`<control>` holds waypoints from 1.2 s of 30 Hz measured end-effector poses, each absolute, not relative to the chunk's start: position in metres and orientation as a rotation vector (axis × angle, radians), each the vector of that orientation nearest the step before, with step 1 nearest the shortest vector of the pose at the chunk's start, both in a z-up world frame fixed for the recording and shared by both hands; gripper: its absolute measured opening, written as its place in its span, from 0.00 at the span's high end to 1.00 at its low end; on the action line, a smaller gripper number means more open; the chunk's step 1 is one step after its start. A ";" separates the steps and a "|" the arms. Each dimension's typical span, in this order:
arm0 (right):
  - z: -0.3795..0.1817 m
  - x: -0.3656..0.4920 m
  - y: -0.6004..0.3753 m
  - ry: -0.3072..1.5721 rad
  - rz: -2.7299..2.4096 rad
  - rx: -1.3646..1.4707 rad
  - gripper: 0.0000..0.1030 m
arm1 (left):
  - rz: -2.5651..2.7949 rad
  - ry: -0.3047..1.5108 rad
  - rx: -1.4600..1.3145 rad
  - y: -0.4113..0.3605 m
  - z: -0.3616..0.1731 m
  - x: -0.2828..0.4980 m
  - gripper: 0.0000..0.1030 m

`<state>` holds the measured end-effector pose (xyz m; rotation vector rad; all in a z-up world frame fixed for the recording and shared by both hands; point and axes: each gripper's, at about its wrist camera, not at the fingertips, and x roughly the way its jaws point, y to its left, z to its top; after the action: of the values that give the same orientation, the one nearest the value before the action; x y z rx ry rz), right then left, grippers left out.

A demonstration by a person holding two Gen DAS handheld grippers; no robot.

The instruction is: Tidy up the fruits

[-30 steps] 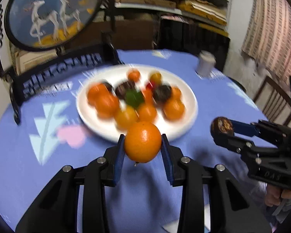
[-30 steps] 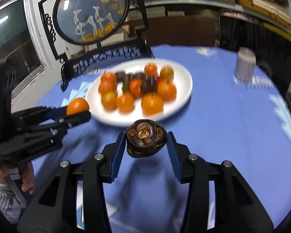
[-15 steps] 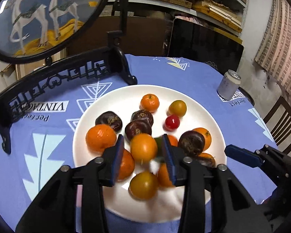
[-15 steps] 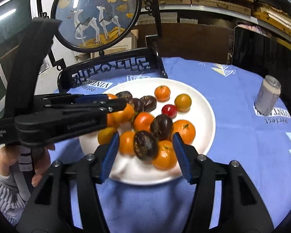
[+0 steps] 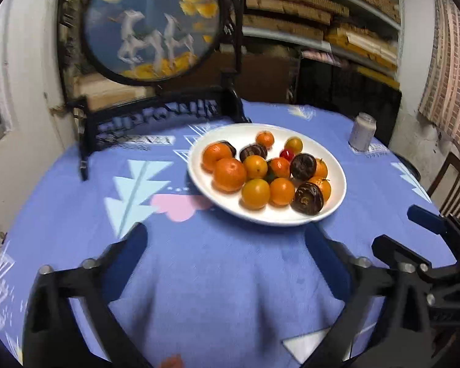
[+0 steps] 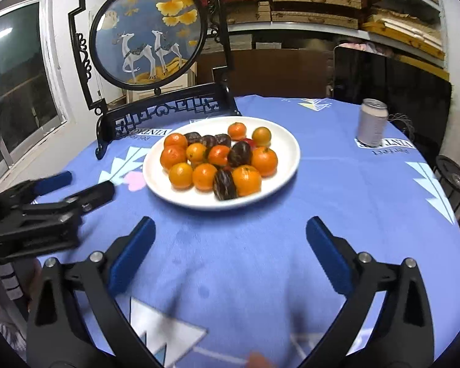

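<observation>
A white plate on the blue tablecloth holds several oranges, several dark brown fruits and one small red fruit. My left gripper hangs over bare cloth in front of the plate. Its jaws are opening wide, with nothing between them. My right gripper is beside it to the right, also short of the plate. Its jaws are opening too and hold nothing.
A drink can stands at the table's far right. A round deer picture on a black carved stand rises behind the plate. A wooden chair and a black round object sit past the right edge.
The left gripper carried an orange and the right a dark fruit over the plate. Both jaws opened and both grippers drew back toward me, now without either fruit.
</observation>
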<state>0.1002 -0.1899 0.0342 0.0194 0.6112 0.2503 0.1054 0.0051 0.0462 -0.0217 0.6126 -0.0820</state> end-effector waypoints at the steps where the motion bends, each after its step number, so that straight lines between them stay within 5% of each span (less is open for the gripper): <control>1: 0.032 0.093 -0.191 0.609 0.238 0.019 0.02 | -0.059 0.585 -0.009 0.005 0.047 0.094 0.01; 36: 0.021 0.078 -0.191 0.618 0.209 -0.010 0.02 | -0.024 0.610 0.022 -0.004 0.039 0.061 0.01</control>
<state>0.0778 -0.1910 0.0210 -0.0102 0.6183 0.2090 0.0606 -0.0036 0.0385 0.0218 0.6100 -0.0236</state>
